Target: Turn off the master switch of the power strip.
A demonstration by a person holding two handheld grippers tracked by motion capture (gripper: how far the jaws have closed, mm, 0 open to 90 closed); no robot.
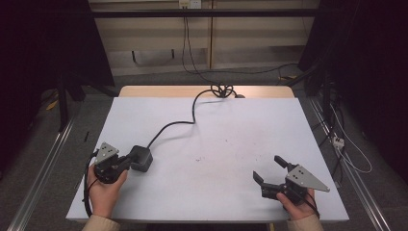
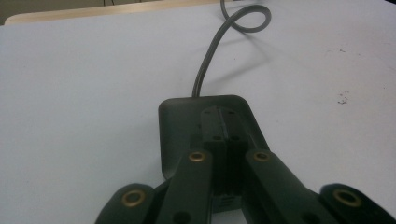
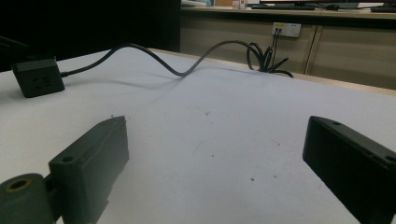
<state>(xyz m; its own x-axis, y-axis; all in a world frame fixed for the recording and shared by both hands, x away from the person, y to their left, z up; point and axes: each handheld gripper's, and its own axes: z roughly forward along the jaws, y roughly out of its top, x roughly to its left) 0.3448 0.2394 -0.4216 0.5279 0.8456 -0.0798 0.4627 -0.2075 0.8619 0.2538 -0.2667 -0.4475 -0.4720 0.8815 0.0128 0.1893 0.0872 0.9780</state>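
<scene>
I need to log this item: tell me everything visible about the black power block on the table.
The power block is a dark, squarish, matte plastic box with rounded corners, lying flat on the white table near its left front. A dark cable runs from its far side to a coil at the back edge. The left gripper, jaws shut, rests above it.

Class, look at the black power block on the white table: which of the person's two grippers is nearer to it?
Left. The left gripper rests with its jaws shut over the black power block, while the right gripper sits open, far across the table near its opposite edge.
</scene>
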